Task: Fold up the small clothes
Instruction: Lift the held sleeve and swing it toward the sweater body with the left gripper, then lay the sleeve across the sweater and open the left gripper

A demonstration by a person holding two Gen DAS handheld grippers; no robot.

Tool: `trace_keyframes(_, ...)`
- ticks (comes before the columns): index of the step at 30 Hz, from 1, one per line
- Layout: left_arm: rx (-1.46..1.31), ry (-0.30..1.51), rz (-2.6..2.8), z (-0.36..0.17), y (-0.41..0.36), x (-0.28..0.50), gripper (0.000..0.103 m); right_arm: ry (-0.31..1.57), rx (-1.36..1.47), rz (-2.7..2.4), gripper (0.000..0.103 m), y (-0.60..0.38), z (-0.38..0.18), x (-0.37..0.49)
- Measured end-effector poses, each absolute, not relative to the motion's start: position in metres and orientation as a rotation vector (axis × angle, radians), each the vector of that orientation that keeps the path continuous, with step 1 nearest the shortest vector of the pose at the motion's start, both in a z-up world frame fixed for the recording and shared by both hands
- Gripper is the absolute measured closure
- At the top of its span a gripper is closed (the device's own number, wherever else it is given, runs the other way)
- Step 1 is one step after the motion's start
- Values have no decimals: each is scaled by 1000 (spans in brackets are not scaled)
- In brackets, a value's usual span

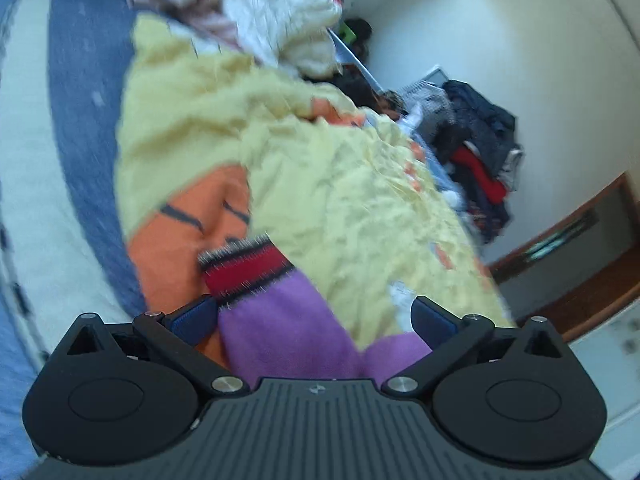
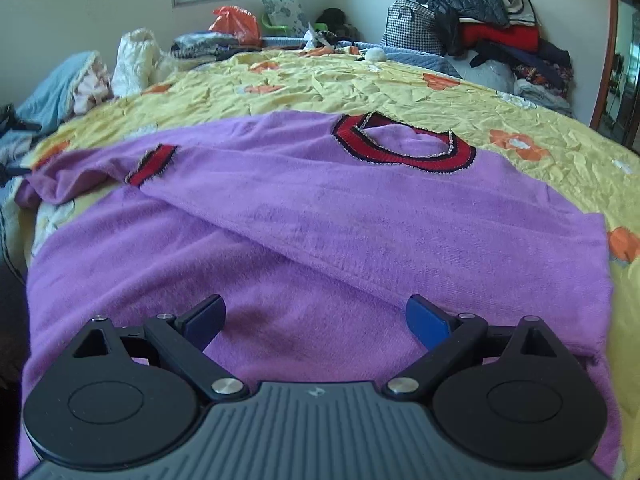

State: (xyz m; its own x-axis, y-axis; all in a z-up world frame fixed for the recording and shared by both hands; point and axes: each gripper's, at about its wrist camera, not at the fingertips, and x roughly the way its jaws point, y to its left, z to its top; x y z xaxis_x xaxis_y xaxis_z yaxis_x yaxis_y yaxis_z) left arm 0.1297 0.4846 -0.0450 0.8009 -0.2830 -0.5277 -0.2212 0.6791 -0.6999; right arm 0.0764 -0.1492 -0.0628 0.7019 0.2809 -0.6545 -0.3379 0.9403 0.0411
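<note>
A small purple sweater (image 2: 320, 216) with a red and black collar (image 2: 404, 148) lies spread on the yellow flowered bedsheet (image 2: 360, 84). One sleeve is folded across the body, its red cuff (image 2: 152, 164) at the left. My right gripper (image 2: 316, 316) is open just above the sweater's lower body, holding nothing. In the blurred left wrist view, my left gripper (image 1: 312, 316) is open with a purple sleeve (image 1: 292, 320) and its red cuff (image 1: 244, 268) lying between the fingers, not clamped.
A pile of dark and red clothes (image 2: 492, 20) stands at the far right against the wall. Cream and pink garments (image 2: 132, 60) lie at the bed's left side, also in the left wrist view (image 1: 280, 8). An orange bag (image 2: 236, 24) sits under the window.
</note>
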Motion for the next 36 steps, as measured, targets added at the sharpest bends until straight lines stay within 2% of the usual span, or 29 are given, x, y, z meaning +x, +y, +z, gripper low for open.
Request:
trace_keyframes(5,-869,684,-18,-59,488,138,3,713,-81,362,4,-149,-61,73)
trace_keyframes(8,-895,670,-7,-59,494,141,13,729,-22,378,4,-154,-61,76)
trace_keyframes(9,-904,680,-10,-60,497,143,25,727,5,382,4,-156,-61,75)
trace_keyframes(10,-907,701,-6,-61,498,146,51,722,35,389,4,-159,-61,75)
trace_keyframes(11,-900,733,24,-63,500,148,63,724,64,398,3,-160,-61,76)
trace_keyframes(12,-879,755,58,-63,501,149,80,730,94,407,2,-162,-61,77)
trace_keyframes(13,-866,766,69,-63,503,149,93,734,123,410,1,-165,-62,78)
trace_keyframes(14,-873,765,69,-65,507,147,98,732,143,406,1,-167,-63,79)
trace_keyframes(20,-890,630,82,-57,517,120,100,713,165,387,1,-168,-63,77)
trace_keyframes(28,-979,303,215,-15,557,49,100,721,185,379,1,-169,-62,77)
trace_keyframes(36,-1039,242,272,-29,563,6,100,758,103,341,1,-154,-62,80)
